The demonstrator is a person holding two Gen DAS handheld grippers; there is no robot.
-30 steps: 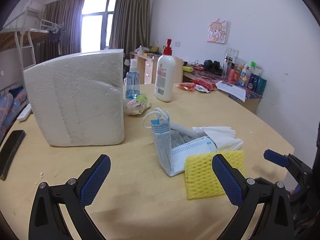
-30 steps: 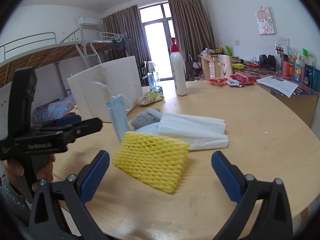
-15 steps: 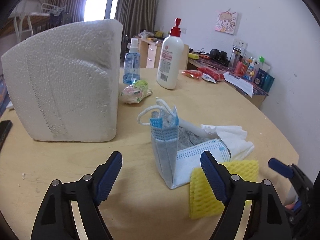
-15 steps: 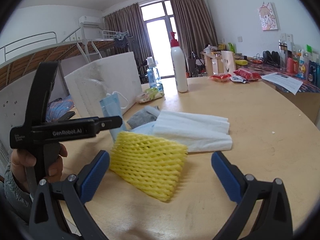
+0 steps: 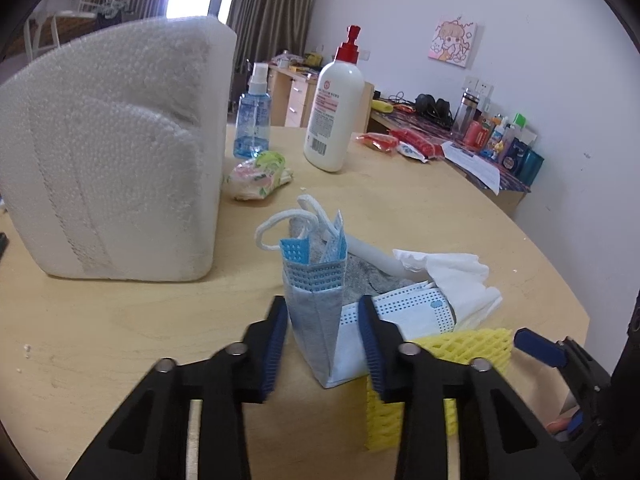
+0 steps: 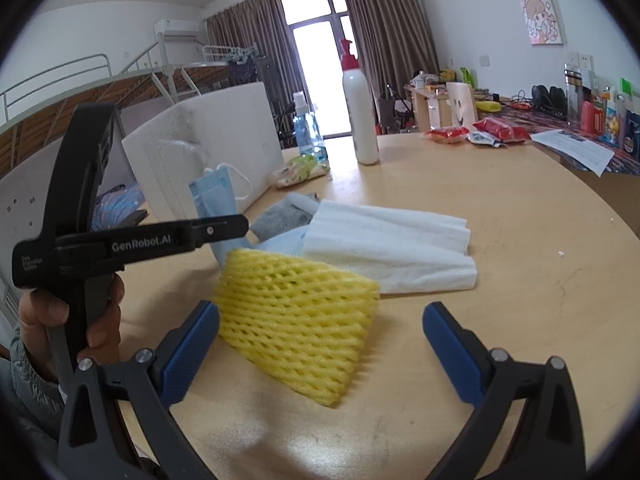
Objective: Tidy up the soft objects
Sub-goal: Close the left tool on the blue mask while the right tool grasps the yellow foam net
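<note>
Closing in on the upright fold of the blue face mask (image 5: 316,320), the left tool (image 5: 324,344) has that fold between its blue pads, and the jaws are narrowing. A sliver of gap shows on either side, so I would not call it a grip yet. The mask stands on edge in the middle of the round bench (image 5: 120,320), just in front of the big white foam block (image 5: 116,152), its ear loops sticking up. It leans against a small heap: a grey cloth (image 5: 360,276), a second mask lying flat, and crumpled white tissue (image 5: 452,276). The yellow foam net (image 6: 296,320) lies nearest the bench's front edge, touching that heap.

The right tool (image 6: 320,344) hovers wide open over the yellow net, its pads either side but clear of it, holding nothing.

This looks like the very start of the sorting: first pick, nothing yet put aside. Next, I'd judge, the left pads must finish the pinch on both layers of the fold, then lift gently so the loops don't drag the cloth or tissue along. Where the mask belongs, I can't tell from here.
</note>
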